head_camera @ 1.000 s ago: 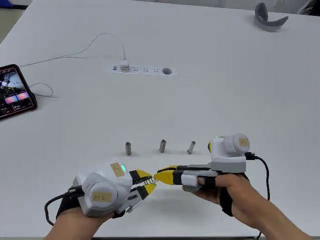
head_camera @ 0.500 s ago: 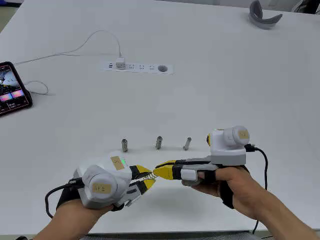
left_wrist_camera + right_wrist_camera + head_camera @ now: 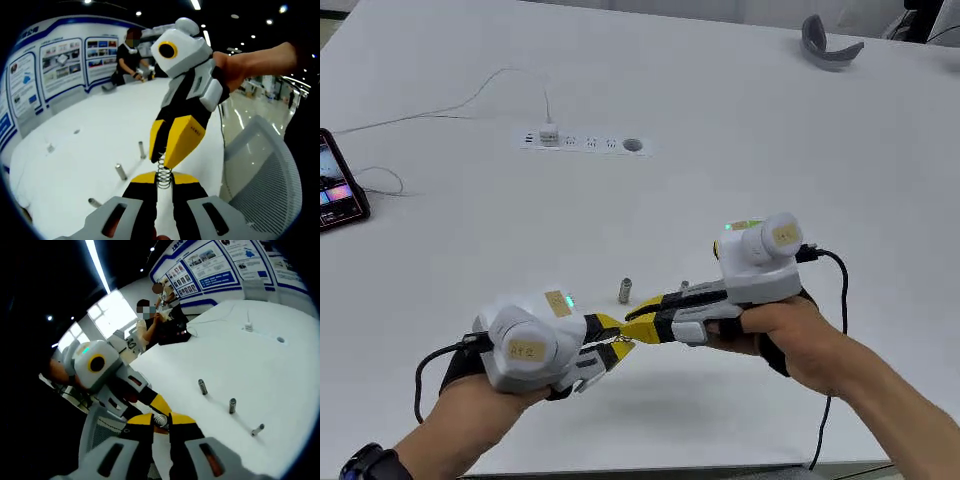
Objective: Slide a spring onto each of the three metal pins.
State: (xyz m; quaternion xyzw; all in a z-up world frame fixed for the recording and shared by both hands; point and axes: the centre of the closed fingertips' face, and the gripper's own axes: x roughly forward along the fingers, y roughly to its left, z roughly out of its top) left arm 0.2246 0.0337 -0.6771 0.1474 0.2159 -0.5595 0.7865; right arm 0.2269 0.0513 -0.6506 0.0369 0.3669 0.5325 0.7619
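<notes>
the step in hand is looking like a pass of the spring (image 3: pixel 162 172) from one gripper to the other, in the air above the near edge of the worktop (image 3: pixel 740 130). the thing to get right is that one gripper is letting go only once the other is pinching the coil firmly by one end, leaving most of its length and its open mouth free for threading; squeezing it across the middle is risking crushing it or flicking it away. the left gripper (image 3: pixel 608 350) is closed down to a narrow gap and is pinching the lower end of the spring between its yellow tips, as its own view is showing. the right gripper (image 3: pixel 640 325) is meeting it nose to nose, its jaws almost closed and nipping the other end of the same spring. the three metal pins (image 3: pixel 625 291) are sitting in a row just beyond, near the near edge. in the right gripper view the far pin (image 3: pixel 202 386) and the middle pin (image 3: pixel 232 405) are seeming to wear coils already, though they are small, while the third pin (image 3: pixel 257 429) is looking bare and leaning over, so the spring is probably needing lining up along that tilted axis.
</notes>
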